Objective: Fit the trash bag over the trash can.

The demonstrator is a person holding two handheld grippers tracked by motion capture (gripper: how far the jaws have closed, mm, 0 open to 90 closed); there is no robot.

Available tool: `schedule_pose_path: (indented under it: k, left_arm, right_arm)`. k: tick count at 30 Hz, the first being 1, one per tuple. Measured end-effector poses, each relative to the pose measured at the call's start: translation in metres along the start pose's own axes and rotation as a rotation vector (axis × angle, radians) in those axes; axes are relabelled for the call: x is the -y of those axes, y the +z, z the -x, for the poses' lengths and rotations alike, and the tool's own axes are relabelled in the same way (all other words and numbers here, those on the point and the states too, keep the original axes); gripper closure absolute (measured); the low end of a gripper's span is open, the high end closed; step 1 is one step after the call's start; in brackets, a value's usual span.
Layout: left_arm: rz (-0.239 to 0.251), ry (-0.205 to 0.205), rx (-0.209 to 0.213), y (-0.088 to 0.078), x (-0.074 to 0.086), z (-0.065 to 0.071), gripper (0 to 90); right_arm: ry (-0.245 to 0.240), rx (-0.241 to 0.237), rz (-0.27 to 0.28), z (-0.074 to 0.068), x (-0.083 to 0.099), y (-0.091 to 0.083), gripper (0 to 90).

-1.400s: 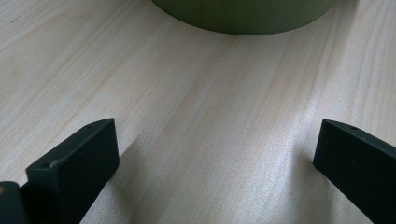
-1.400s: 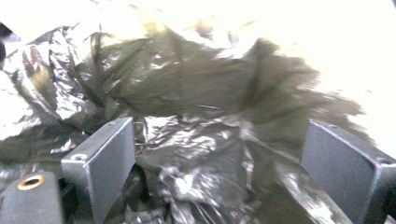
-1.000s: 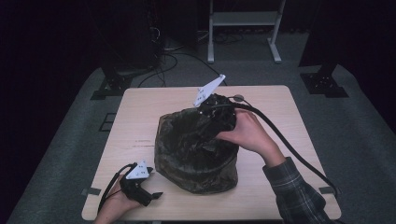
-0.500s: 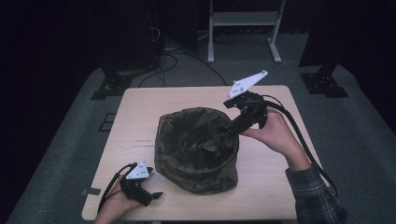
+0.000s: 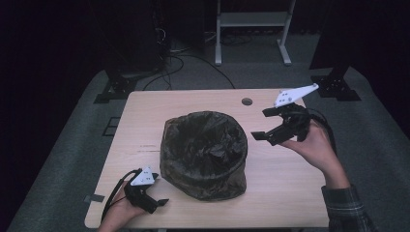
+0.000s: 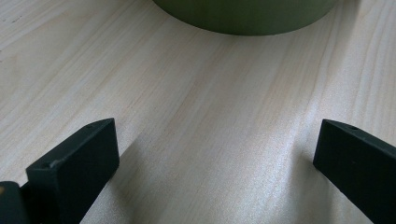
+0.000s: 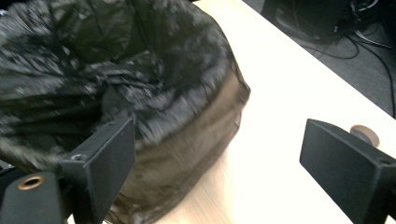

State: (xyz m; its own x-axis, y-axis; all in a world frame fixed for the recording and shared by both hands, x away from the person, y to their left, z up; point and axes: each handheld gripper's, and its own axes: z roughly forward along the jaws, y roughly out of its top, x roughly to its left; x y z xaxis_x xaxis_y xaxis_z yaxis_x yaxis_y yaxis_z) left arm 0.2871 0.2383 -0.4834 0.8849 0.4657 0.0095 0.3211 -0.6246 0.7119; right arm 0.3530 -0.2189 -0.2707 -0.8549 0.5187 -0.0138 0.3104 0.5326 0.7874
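Round bin lined with a crinkled black plastic bag is sitting centre of the high view on the pale wooden table, bag rim folded over the top edge and draping down the sides; bin base is olive-green where it is showing at the top edge of the left gripper view. Right gripper is hovering right of centre in the high view, just beside the bin's upper right rim, not touching it, jaws spread wide with nothing between them. In the right gripper view the bag-covered bin is taking up the left and centre of the frame, blurred, with the left jaw overlapping it in the picture; can't tell contact from that view alone. Left gripper is resting low at the lower left of the high view, near the table's front edge, just beside the bin's lower left side. Its jaws are also standing wide apart, bare tabletop between them. Small round hole in the table is sitting upper centre-right, behind the bin.
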Motion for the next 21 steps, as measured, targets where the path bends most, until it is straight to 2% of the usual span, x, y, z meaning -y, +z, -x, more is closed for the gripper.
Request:
schedule_pose_path:
  k: [9,15,21]
  left_arm:
    - [-0.002,0.000,0.001,0.000,0.000,0.000,0.0]
    - [-0.002,0.000,0.001,0.000,0.000,0.000,0.0]
    - [0.000,-0.002,0.000,0.000,0.000,0.000,0.0]
  right_arm:
    - [0.050,0.011,0.005,0.008,0.056,0.005,9.2]
    - [0.076,0.022,0.012,0.011,0.098,0.016,9.2]
    - [0.115,0.044,-0.010,0.011,0.137,0.030,9.2]
